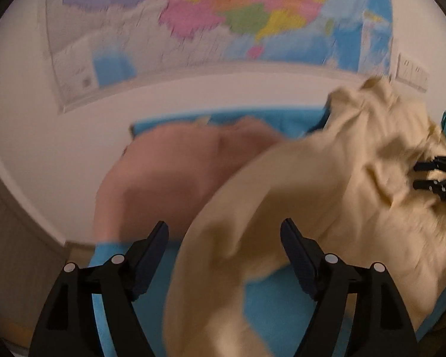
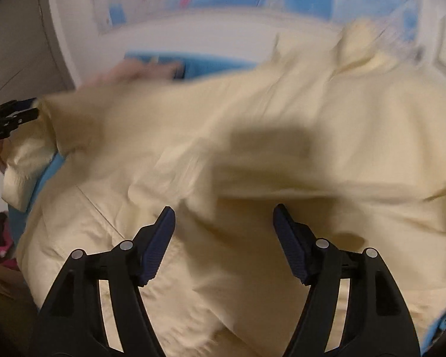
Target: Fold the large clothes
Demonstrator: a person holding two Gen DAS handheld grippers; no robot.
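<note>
1. Left wrist view: the left gripper has its jaws spread wide with nothing clamped between them. A cream garment lies rumpled over the blue table cover; one blurred fold of it runs down between the two fingers, but neither pad presses it.
2. Left of the cream cloth, a pink garment lies on the same blue cover, partly overlapped by the cream one.
3. At the right edge the right gripper shows its two black fingertips apart, resting over the cream fabric.
4. A colourful wall map hangs behind the table.
5. Right wrist view: the right gripper is also open wide, holding nothing, above the cream garment, which fills most of the frame.
6. The left gripper appears at the left edge, near the garment's border; whether it touches the cloth cannot be told through the blur.
7. The pink garment shows beyond, on the blue table cover.
</note>
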